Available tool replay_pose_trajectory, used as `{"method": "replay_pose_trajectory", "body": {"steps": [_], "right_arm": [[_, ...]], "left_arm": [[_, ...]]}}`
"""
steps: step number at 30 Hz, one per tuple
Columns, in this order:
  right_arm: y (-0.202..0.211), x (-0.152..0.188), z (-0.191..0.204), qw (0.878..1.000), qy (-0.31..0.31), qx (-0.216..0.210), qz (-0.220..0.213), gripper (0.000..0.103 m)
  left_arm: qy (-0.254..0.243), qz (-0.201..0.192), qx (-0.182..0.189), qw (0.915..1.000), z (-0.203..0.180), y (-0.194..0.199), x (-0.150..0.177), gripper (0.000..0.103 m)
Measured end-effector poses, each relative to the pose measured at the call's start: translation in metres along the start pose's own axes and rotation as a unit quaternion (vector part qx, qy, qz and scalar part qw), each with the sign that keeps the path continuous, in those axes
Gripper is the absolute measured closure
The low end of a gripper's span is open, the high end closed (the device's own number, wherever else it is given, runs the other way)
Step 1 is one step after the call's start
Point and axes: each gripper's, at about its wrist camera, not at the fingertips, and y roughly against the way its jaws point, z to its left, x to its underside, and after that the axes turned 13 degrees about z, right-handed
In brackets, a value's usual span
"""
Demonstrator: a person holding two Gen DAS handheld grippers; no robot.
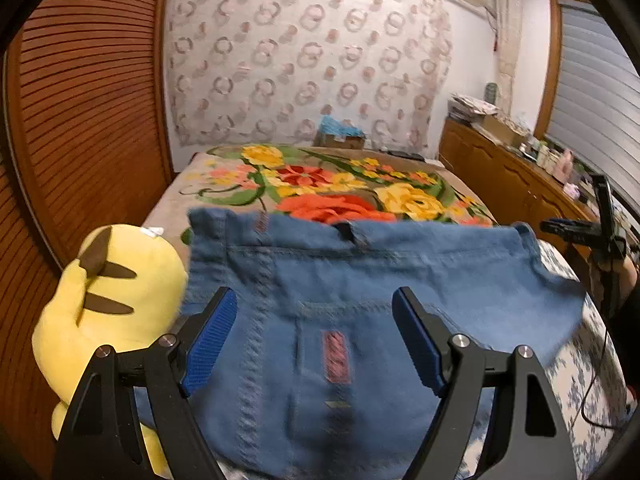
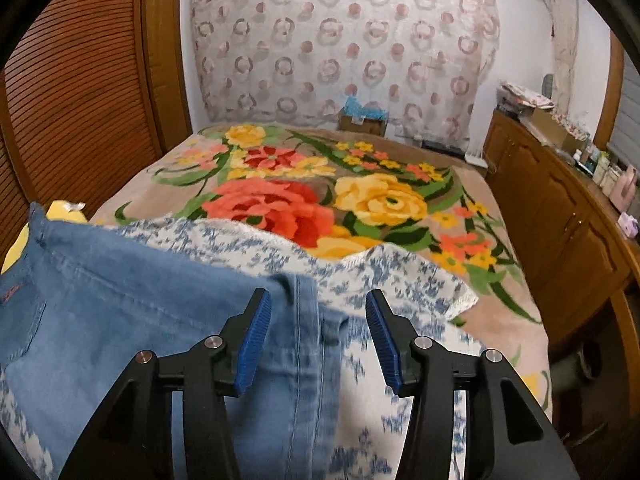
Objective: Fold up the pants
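Grippers in the foreground: left gripper (image 1: 314, 336) spread wide above the blue denim pants (image 1: 360, 300), holding nothing; right gripper (image 2: 318, 336) likewise spread, the fabric's edge lying between its blue pads (image 2: 252, 344) without being pinched. Pants lie flat on a blue-and-white patterned cloth (image 2: 400, 280) at the near end of the bed, waistband toward the far side. Yellow plush toy (image 1: 116, 300) rests just beside the pants' left edge. Beyond, a floral blanket (image 2: 320, 200) covers the bed; a wooden cabinet (image 2: 560, 220) stands along the right, a louvred wooden door (image 1: 88, 100) on the left.
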Motion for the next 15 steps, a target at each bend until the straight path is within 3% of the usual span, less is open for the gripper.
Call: {"method": "replay_pose_trajectory", "body": {"steps": [10, 13, 14, 15], "right_arm": [[-0.025, -0.015, -0.016, 0.996, -0.012, -0.052, 0.075, 0.052], [-0.031, -0.022, -0.018, 0.994, -0.011, -0.057, 0.092, 0.073], [-0.031, -0.024, -0.017, 0.994, -0.006, -0.063, 0.093, 0.085], [-0.029, -0.026, -0.015, 0.993, 0.001, -0.072, 0.09, 0.087]], "left_arm": [[-0.023, 0.037, 0.016, 0.9989, -0.033, -0.008, 0.035, 0.022], [-0.025, 0.044, 0.017, 0.9986, -0.036, -0.009, 0.041, 0.022], [-0.026, 0.045, 0.016, 0.9986, -0.037, -0.01, 0.044, 0.022], [-0.026, 0.046, 0.014, 0.9985, -0.036, -0.009, 0.045, 0.022]]}}
